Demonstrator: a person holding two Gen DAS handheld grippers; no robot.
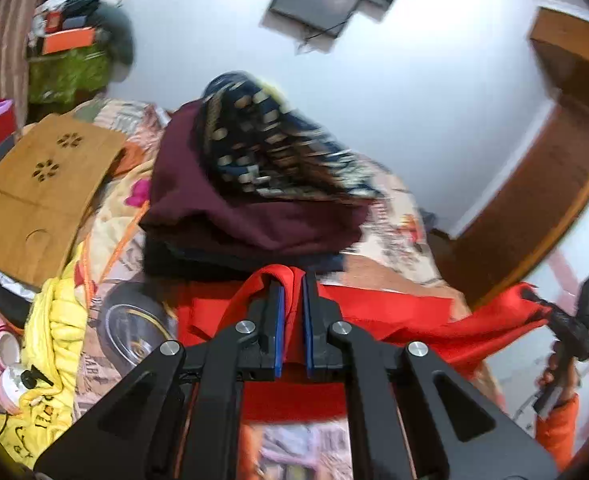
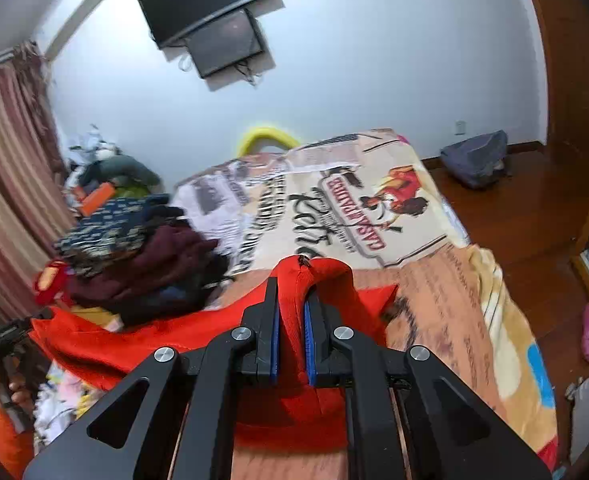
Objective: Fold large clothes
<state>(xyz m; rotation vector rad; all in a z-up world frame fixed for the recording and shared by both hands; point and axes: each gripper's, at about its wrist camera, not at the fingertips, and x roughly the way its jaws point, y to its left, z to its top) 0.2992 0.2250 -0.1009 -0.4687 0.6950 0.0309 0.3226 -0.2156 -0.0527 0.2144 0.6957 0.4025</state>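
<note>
A large red garment (image 1: pixel 394 316) hangs stretched between my two grippers above the bed. My left gripper (image 1: pixel 292 280) is shut on one bunched edge of it. My right gripper (image 2: pixel 292 284) is shut on another bunched edge of the red garment (image 2: pixel 134 344), beside a zipper end. The right gripper also shows at the right of the left wrist view (image 1: pixel 566 320), and the left one at the left edge of the right wrist view (image 2: pixel 2 340). The cloth sags between them over the bedspread.
A stack of folded clothes (image 1: pixel 254 200), maroon with a dark patterned piece on top, sits on the printed bedspread (image 2: pixel 374 200). A cardboard sheet (image 1: pixel 42 192), yellow cloth (image 1: pixel 54 340) and clutter lie left. A wooden floor (image 2: pixel 534 220) and bag (image 2: pixel 476 156) lie right.
</note>
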